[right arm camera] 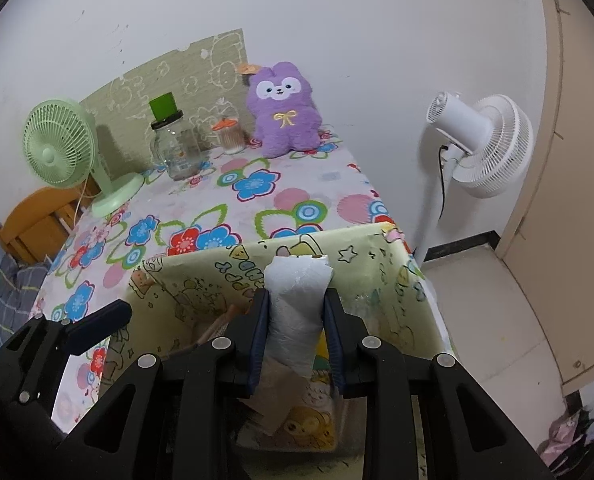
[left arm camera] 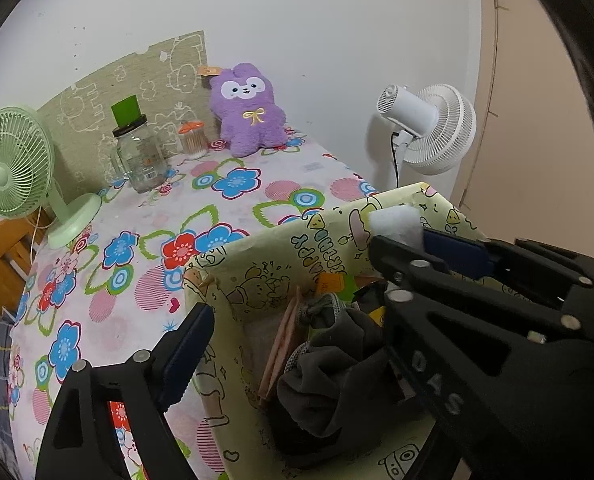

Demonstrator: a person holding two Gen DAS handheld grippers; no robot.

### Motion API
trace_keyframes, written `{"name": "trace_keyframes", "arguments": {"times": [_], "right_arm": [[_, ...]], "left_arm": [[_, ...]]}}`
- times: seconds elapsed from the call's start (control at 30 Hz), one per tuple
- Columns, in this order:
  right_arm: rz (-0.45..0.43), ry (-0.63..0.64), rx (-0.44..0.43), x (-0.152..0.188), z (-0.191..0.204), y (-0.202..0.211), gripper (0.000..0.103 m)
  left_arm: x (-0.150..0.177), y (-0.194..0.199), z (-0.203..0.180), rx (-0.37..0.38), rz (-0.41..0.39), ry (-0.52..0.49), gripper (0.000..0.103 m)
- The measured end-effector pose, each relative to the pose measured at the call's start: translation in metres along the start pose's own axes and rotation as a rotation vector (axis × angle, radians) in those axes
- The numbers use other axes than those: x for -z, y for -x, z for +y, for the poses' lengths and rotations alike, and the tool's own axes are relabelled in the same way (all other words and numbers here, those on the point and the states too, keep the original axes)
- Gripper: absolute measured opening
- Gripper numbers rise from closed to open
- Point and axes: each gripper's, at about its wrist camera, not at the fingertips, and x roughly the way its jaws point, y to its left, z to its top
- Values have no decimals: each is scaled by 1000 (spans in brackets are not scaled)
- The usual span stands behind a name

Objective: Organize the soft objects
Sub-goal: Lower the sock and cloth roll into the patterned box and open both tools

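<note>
Right gripper (right arm camera: 296, 312) clamped on a white plastic-wrapped soft roll (right arm camera: 295, 300), both blue pads pressing its sides, roll upright and sticking up past the fingertips. It hangs over the open yellow cartoon-print box (right arm camera: 201, 280) at the near edge of the table with the floral tablecloth (right arm camera: 257, 200).

Left gripper (left arm camera: 309, 292) wide apart, nothing between the fingers; its left finger (left arm camera: 185, 352) sits outside the box's left wall, the other side is hidden behind the right gripper's body. Below it, inside the box, a dark grey garment (left arm camera: 337, 368) lies bunched, with a grey knit piece and some pink sticks beside it.

At the far end of the table: purple plush bunny (left arm camera: 249, 112) upright against the wall, glass jar (left arm camera: 141, 156) with a black lid, small toothpick holder (left arm camera: 193, 140), green desk fan (left arm camera: 13, 164). White standing fan (left arm camera: 429, 128) off the table's right side.
</note>
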Motion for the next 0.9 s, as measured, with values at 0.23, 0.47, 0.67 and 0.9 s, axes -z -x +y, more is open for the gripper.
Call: {"name": "trace_keyframes", "arguments": {"times": [0.23,0.47,0.67,0.9], "right_arm": [[12,11,-13,-1,3,-3,31],[12,9,-6,-1,1,1,47],[-26,12,1,2,0,15,60],[-56,32,16,5,5,34,71]], "left_arm": [[-1,0,1,14,0,6,92],[0,2,-1,26,3,5,95],[1,8,0,20,1,22,98],[3,22,2,9,-19,32,100]]}}
